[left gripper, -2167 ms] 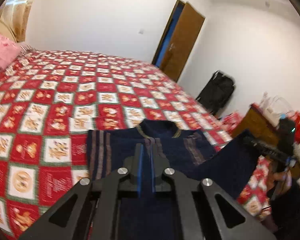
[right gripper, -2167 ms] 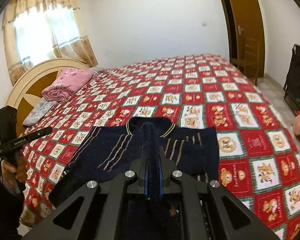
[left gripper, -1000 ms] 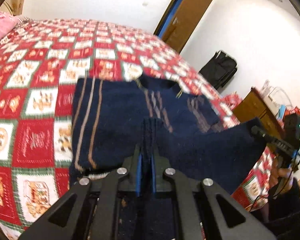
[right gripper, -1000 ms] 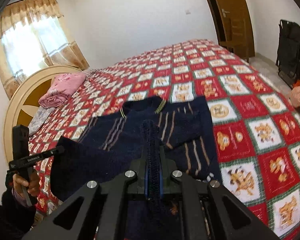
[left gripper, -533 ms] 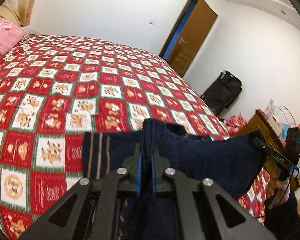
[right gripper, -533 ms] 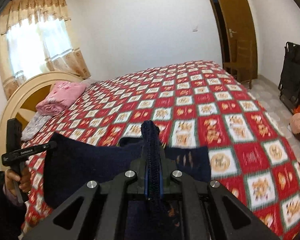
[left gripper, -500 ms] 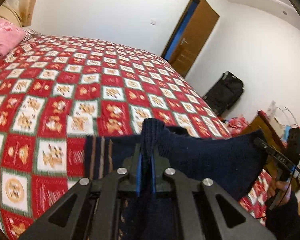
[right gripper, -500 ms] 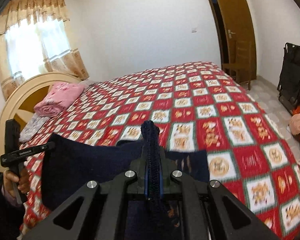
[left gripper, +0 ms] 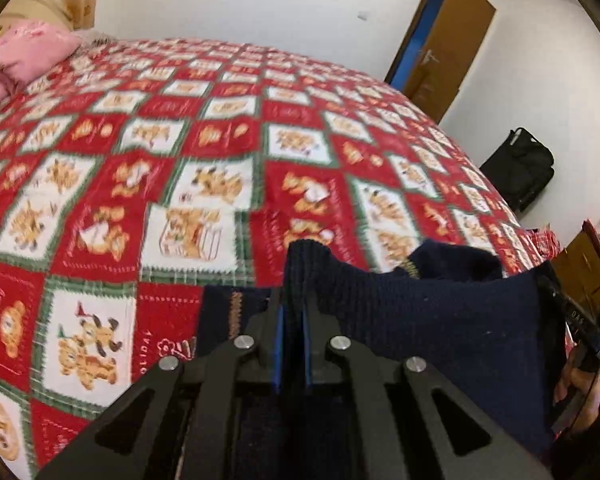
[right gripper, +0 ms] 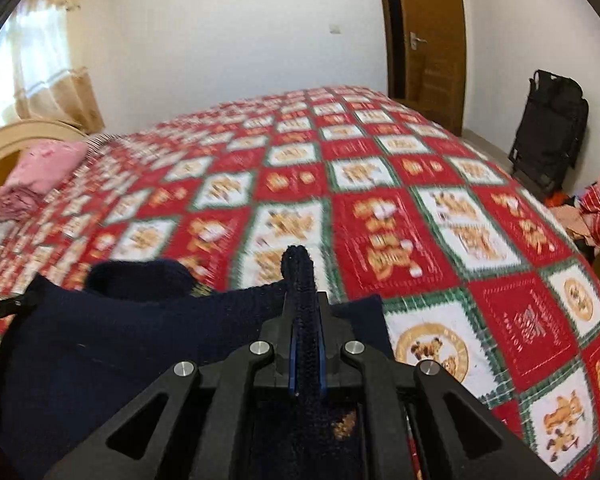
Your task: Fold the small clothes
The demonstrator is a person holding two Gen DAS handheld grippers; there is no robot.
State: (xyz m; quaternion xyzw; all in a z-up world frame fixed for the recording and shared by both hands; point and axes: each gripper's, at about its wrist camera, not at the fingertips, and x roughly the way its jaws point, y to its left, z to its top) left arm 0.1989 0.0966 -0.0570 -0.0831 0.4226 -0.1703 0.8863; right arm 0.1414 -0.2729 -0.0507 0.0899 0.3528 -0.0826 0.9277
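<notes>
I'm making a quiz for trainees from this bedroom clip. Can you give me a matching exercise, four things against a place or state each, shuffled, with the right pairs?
Things:
1. navy sweater
2. pink bedding
3. black bag
4. wooden door

Places or states:
A. on the floor against the wall
B. open, in the far corner
C. pinched by the left gripper and the right gripper
D. piled at the head of the bed

Pairs: 1-C, 2-D, 3-A, 4-B
</notes>
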